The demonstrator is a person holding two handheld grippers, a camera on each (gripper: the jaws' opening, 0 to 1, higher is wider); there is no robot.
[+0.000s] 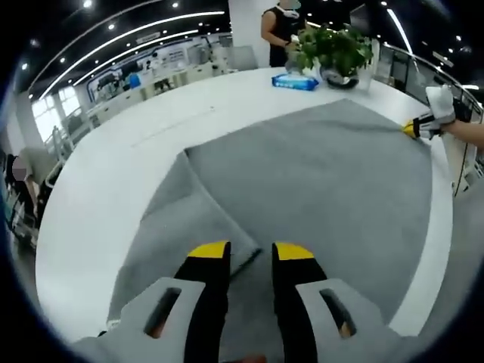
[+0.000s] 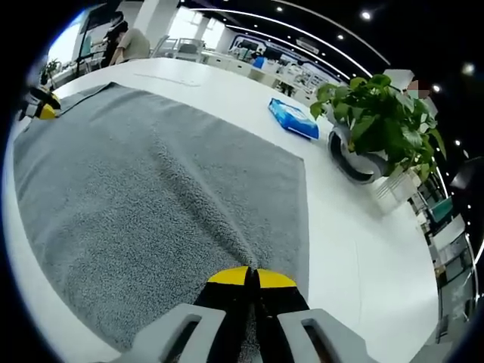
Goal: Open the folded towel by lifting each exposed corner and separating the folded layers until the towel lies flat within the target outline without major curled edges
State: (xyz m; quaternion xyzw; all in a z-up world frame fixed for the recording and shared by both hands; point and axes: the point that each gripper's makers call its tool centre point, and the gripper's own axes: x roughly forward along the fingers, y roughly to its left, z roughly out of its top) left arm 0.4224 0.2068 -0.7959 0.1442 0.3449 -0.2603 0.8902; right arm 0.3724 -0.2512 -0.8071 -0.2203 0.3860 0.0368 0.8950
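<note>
- Left gripper, left gripper view: yellow-tipped jaws stand apart with a narrow gap, nothing between them; they hang over the near part of the towel.
- Right gripper, right gripper view: jaws pressed together, pinching a ridge of towel cloth that rises into them at the near edge.
- Grey towel lies spread over the white table. In the left gripper view a folded-over flap lies just ahead of the jaws, its crease running away to a point; the rest lies one layer flat.
- In the right gripper view a soft ridge runs from the pinched spot away across the cloth.
- Far corner of the towel, left gripper view: the right gripper is at that corner, a hand behind it.
- Far left, right gripper view: the left gripper shows at the towel's edge.
- Beyond the towel on the table: a blue packet, then a potted plant.
- Background: a person stands behind the table; another person sits far off.
</note>
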